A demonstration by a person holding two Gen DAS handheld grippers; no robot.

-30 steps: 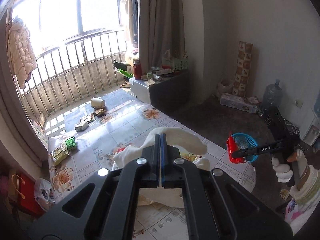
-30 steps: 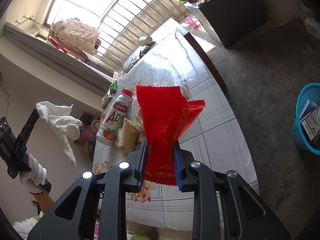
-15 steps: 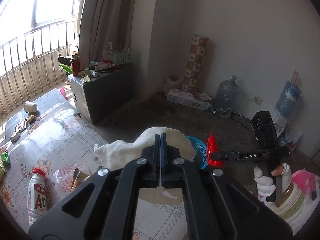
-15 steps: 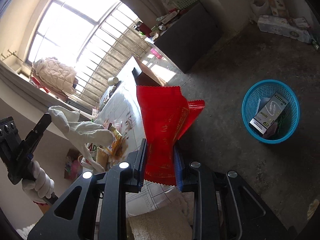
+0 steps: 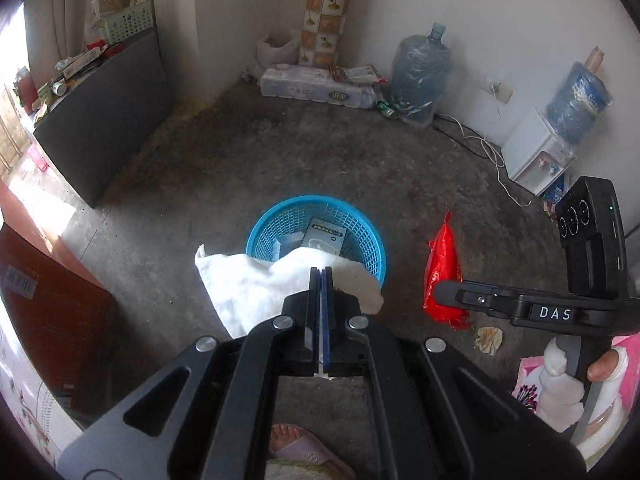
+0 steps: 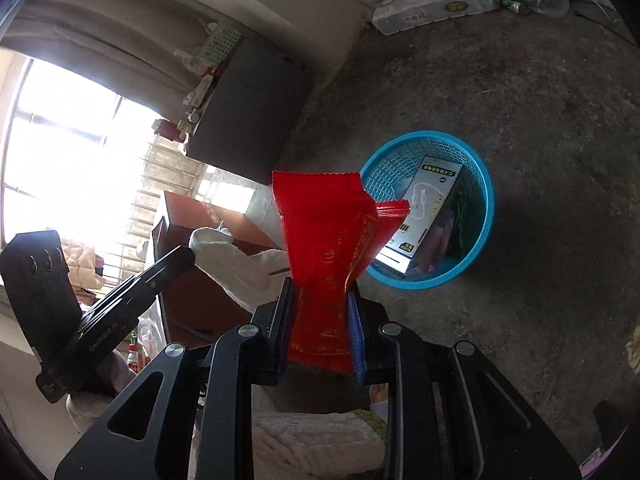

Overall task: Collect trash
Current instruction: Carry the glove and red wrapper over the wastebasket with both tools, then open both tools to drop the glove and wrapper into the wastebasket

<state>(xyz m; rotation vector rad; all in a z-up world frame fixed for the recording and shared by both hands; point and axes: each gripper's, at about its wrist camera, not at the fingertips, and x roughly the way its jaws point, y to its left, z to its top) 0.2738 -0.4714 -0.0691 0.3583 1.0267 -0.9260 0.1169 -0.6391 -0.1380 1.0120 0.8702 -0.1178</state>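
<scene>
Two grippers up over the floor, both loaded. Left gripper clenched tight on a white cloth; the cloth drapes off to its left and over the fingertips, hanging just in front of & partly covering the near rim of the blue basket. Basket sits on the concrete floor straight ahead of the left gripper, w/ a white box inside.

Right gripper grasping a red wrapper, jaws pinching its lower part, top edge sticking up past the fingertips. From the right wrist cam, basket lies ahead & to the right of the fingers, wrapper's corner overlapping its near-left rim in view. From the left cam, wrapper hangs to the right of the basket, apart from it.

A crumpled paper scrap lies on the floor under the right gripper, beside the wrapper.
</scene>
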